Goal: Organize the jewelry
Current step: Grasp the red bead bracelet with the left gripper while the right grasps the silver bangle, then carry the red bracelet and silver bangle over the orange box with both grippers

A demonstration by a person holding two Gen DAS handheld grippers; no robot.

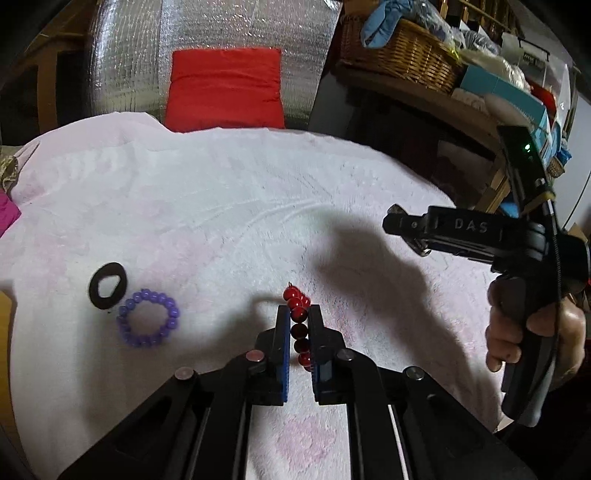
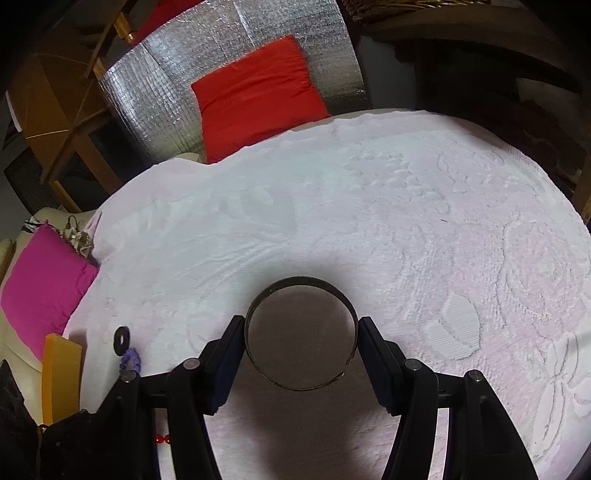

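Nearest the left wrist camera, the left hand-held gripper (image 1: 299, 314) is clamped on a red bead bracelet (image 1: 300, 325); the beads run in a line between its two blue-padded fingers, and the far end of the strand pokes out past the fingertips above the pale pink towel (image 1: 221, 192) that covers the tabletop. To the left, lying on the towel, a purple bead bracelet (image 1: 148, 322) forms a ring, with a black ring (image 1: 108, 285) just beyond it, touching or nearly so.

In the right wrist view, the right hand-held gripper (image 2: 301, 325) grips a dark metal cuff bangle (image 2: 301, 332) across its width, one finger pressing each side; the cuff's gap faces the lower right. The left camera shows that gripper from the side, held in a hand (image 1: 535, 332), with the white letters "DAS" readable on its black body and a green light glowing above.

Beyond the towel stands a red cushion (image 1: 225, 88) against a silver foil sheet (image 1: 240, 26); a wicker basket (image 1: 406, 55) sits on a shelf at the right.
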